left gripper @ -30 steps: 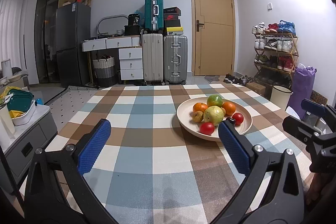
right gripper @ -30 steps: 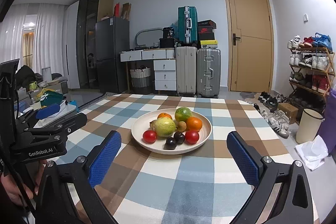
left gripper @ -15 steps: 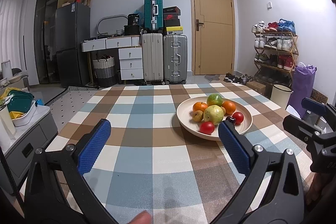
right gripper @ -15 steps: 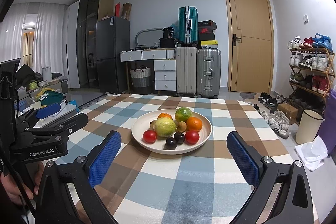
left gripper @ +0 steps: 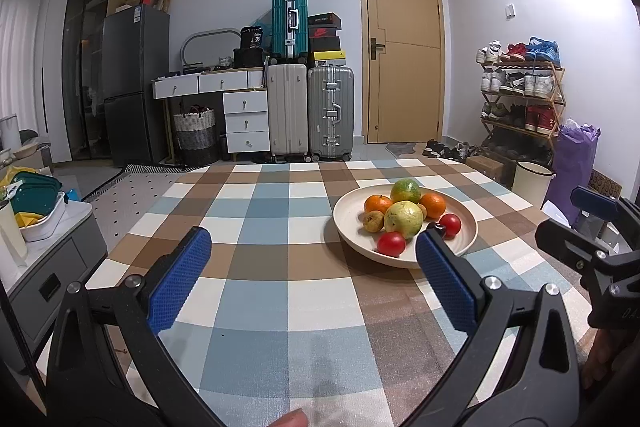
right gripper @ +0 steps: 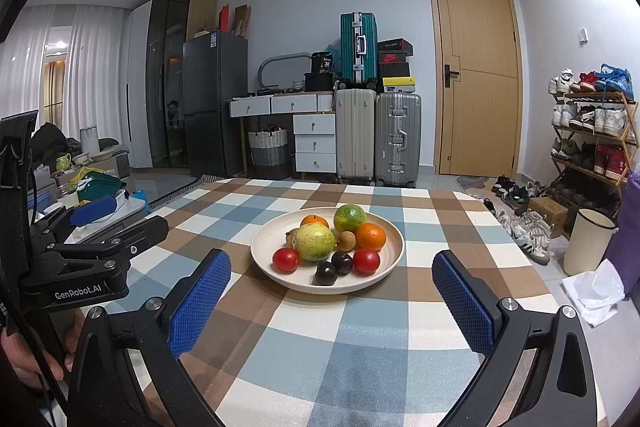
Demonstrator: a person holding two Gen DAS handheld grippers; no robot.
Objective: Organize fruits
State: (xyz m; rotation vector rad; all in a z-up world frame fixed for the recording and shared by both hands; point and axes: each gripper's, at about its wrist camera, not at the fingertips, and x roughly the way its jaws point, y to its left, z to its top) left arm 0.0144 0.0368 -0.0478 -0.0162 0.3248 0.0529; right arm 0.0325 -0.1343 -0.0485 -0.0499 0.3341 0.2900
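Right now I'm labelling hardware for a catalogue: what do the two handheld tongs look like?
Both the left tongs and right tongs are black frames with silver screws and blue, dimple-textured pads. The left one carries white "GenRobot.AI" lettering.

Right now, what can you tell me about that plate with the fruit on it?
The plate is round, shallow and cream-coloured, with a matte look and a raised rim. It sits flat on the checked tablecloth, right of the table's middle in the left view. It holds a yellow-green fruit, two oranges, a green citrus, two red tomatoes, two dark plums and small brown fruits. Neither tool touches it.
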